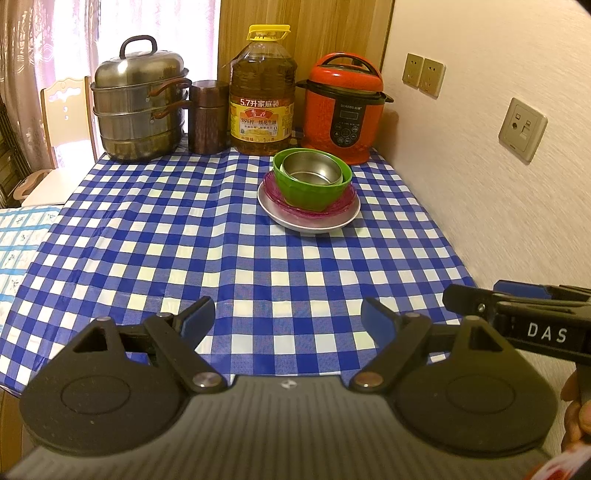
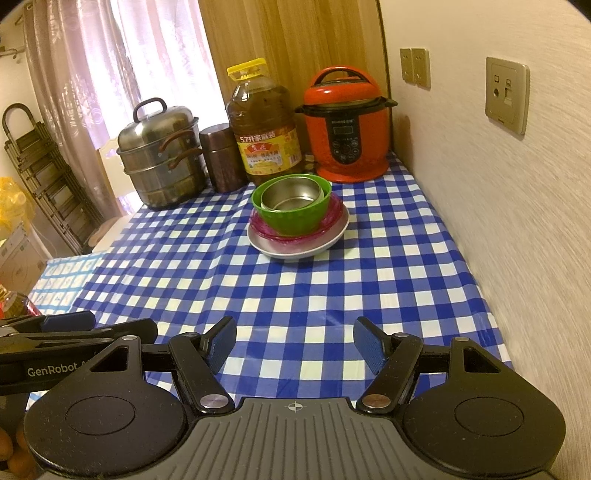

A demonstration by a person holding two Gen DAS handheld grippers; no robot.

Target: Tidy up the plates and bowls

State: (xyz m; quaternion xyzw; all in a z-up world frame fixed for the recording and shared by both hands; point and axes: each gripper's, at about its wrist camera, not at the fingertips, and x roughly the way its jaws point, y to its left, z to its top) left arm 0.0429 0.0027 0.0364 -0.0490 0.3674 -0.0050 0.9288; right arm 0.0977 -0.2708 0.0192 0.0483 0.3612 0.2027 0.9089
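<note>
Left wrist: two nested bowls (image 1: 312,181), perhaps two plates (image 1: 308,218), stacked.

Warm backlit window (image 1: 155,22), fisheye-blurred edges

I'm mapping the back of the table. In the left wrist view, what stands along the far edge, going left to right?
Steel steamer pot → copper canister → cooking oil jug → red pressure cooker.
</note>
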